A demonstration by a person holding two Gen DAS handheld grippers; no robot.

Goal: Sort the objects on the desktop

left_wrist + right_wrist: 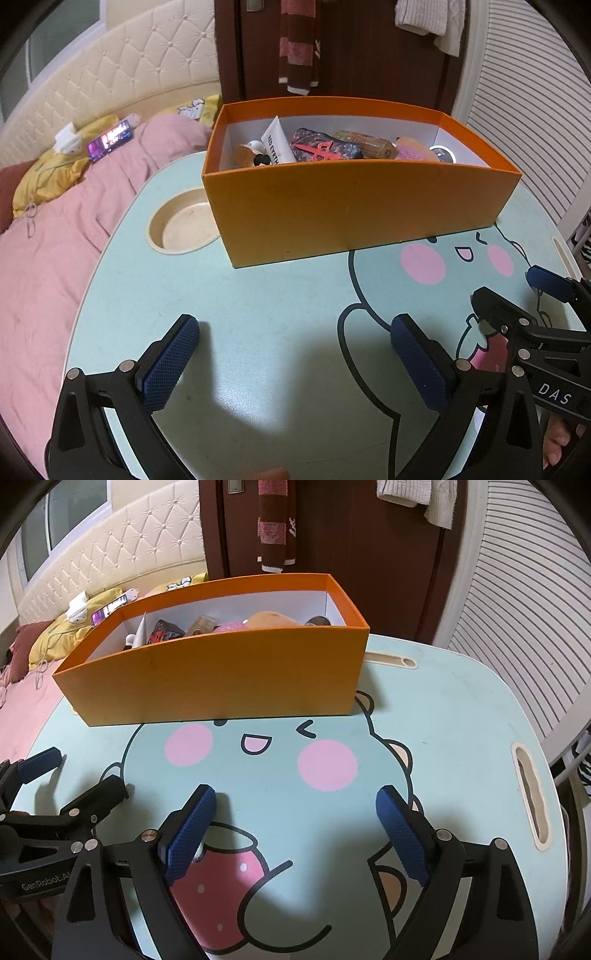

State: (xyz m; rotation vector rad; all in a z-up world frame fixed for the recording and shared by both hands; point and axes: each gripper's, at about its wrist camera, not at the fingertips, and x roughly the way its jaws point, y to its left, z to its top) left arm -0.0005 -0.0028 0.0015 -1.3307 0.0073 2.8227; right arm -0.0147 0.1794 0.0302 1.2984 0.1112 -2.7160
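An orange cardboard box (354,210) stands on the far half of the mint-green bench (280,306), its long side facing both cameras and its near edge covering the top of the printed cartoon bear face (258,753). Inside the box, sorted objects lie crowded together: a white tube (275,142) lettered in red leans at the left end, next to it a dark patterned case (325,147) with a red figure on it, then an amber translucent box (365,142), a pink round thing (410,155) and a shiny round metal lid (441,153) at the right end. A small white and black figure (258,157) sits beside the tube; what it is I cannot tell. The left gripper (295,354) hovers low over the near bench, its blue-padded fingers (173,362) spread wide apart with nothing between them. The right gripper (295,827) is just beside it, over the printed strawberry (218,890), and its fingers (192,834) also stand wide apart and hold nothing. A round cream cup recess (184,221) is sunk in the bench left of the box, which overlaps its rim. Beyond the bench lies a bed with a pink quilt (62,229), and a lit phone (110,142) rests on a yellow pillow (48,177).
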